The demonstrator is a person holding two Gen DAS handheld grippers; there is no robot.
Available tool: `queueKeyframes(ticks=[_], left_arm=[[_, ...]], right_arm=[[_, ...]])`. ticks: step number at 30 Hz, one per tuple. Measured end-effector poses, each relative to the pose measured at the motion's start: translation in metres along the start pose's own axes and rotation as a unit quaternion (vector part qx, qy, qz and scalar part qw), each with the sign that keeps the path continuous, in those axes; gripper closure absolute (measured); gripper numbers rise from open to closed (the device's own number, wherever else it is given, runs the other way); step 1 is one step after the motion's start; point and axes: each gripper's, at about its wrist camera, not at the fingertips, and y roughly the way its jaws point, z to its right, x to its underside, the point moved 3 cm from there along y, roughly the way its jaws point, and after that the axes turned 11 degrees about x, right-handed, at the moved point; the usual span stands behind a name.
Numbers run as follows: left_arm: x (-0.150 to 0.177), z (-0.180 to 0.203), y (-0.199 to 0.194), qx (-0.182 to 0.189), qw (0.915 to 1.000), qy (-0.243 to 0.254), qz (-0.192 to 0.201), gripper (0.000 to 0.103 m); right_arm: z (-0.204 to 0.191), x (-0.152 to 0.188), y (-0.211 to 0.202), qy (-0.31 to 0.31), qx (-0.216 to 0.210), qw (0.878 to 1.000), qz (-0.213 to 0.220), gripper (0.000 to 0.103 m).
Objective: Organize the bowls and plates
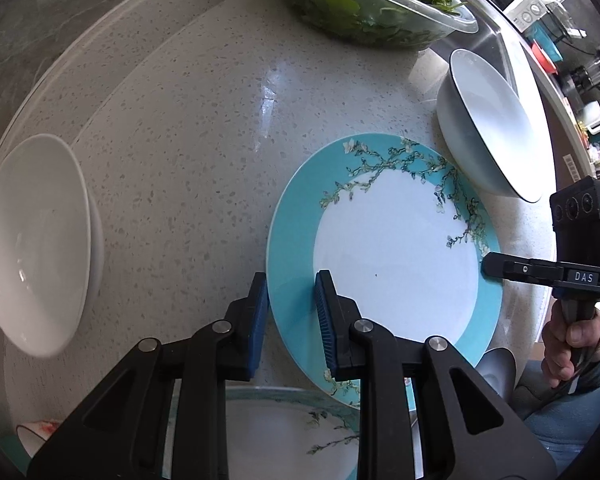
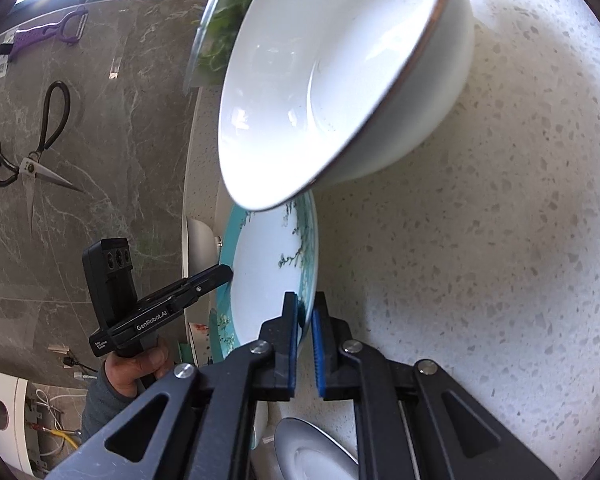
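1. My left gripper (image 1: 292, 312) straddles the near rim of the blue plate (image 1: 384, 256): one pad outside the rim, one over the white centre, with a narrow gap around the rim. I cannot tell if the pads press it yet.
2. My right gripper (image 2: 306, 344) has the opposite rim between its pads, jaws almost closed. From the left wrist view its tip reaches the plate's blue band. It looks like a grip, though contact is hard to confirm.
3. The plate sits on the counter (image 1: 180, 160), partly over a second plate (image 1: 284, 432) of the same pattern below it.
4. A white bowl (image 1: 488, 128) stands just beside the plate's far right edge; another bowl (image 1: 36, 240) is well apart on the left. A glass dish of greens (image 1: 372, 0) is behind.
5. I judge the step to be seating this plate squarely on the second one.
6. To do it well: close both sides evenly, keep the plate level, and lift only a little.
7. I would steer away from the right bowl, as its rim overhangs the plate in the right wrist view.
8. Glazed rims are slippery; I would release only once it rests flat.
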Motion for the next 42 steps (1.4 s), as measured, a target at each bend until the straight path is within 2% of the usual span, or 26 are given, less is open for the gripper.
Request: queueKeyframes(ticks=[13,23,33,39,42], left_arm=[[0.019,0.007,-0.029,-0.005,0.9993,-0.004,0.036,0.082],[0.055,0.031,-0.063,-0.014,0.9966,-0.008,0.081,0.082],[0.118,0.082,-0.097,-0.013,0.9923,0.005,0.123,0.082],[0.168,0.108,-0.098,-0.019,0.9914,-0.016,0.129,0.082],[0.196,0.120,-0.096,-0.025,0.9894,-0.045,0.136,0.082]], right_arm=[[-0.025,-0.001,0.000,-0.077,0.017,0.997,0.020,0.091],[-0.045,0.011,-0.015,-0.141,0.024,0.989,0.041,0.089],[-0.050,0.054,-0.047,-0.175,0.038,0.983,0.042,0.087],[-0.041,0.083,-0.069,-0.213,0.047,0.976,0.022,0.087],[-0.037,0.091,-0.073,-0.235,0.044,0.971,0.000,0.087]])
